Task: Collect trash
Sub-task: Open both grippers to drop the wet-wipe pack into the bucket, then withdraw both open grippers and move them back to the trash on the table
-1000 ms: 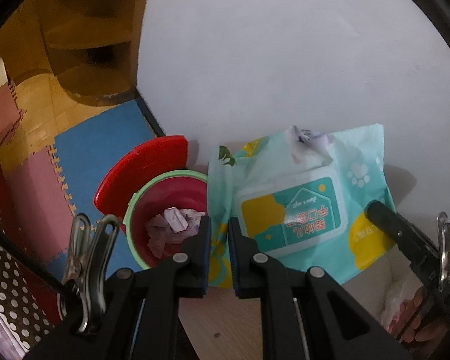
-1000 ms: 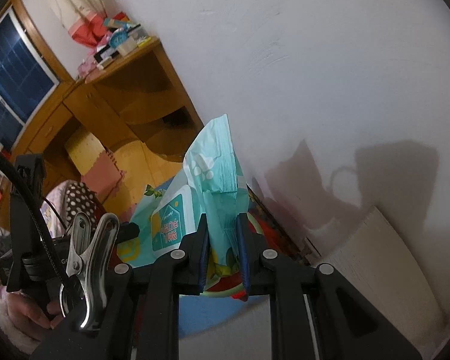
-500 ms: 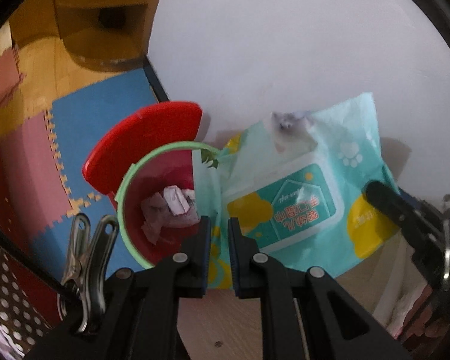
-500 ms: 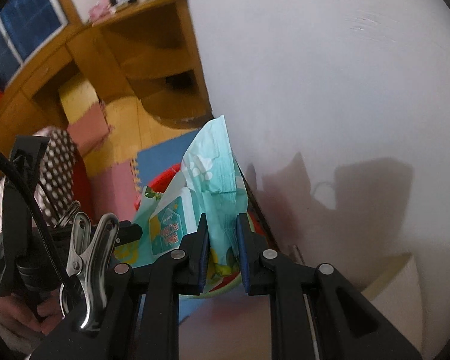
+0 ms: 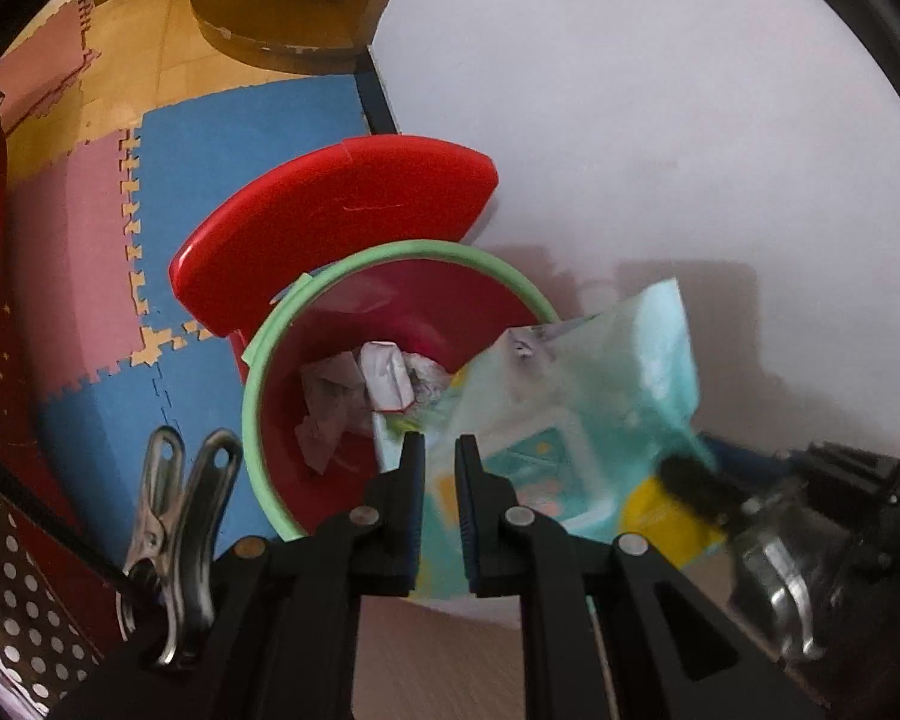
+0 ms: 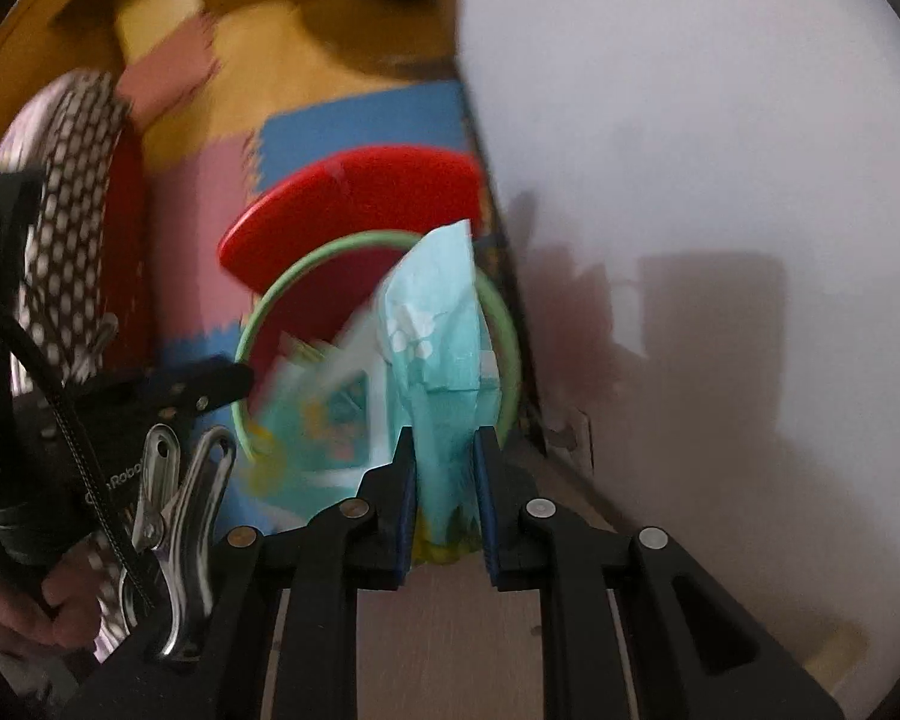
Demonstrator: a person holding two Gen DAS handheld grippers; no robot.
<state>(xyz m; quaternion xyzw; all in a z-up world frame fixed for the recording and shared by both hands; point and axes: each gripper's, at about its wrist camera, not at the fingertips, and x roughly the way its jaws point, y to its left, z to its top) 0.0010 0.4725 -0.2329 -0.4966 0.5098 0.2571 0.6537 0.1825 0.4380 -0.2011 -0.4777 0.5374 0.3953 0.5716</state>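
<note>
Teal wipes packet [image 6: 444, 360] pinched by both left tongs [image 5: 437, 450] and right tongs [image 6: 444, 441], over green-rimmed red bin [image 5: 258, 420], crumpled paper [image 5: 378, 384] inside, red lid [image 5: 330, 228] upright behind, white wall [image 5: 660, 120] beside, foam floor mats [image 5: 210, 138] beneath.

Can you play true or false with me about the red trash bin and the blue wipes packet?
1. Both grippers hold the wipes packet. True: the left gripper pinches one edge and the right gripper pinches the other.
2. The trash bin is empty. False: crumpled paper lies inside it.
3. The bin's red lid is flipped open. True.
4. The bin's rim is yellow. False: the rim is green.
5. The bin stands on a bare wooden floor. False: it stands on blue and pink foam mats, beside a white wall.
</note>
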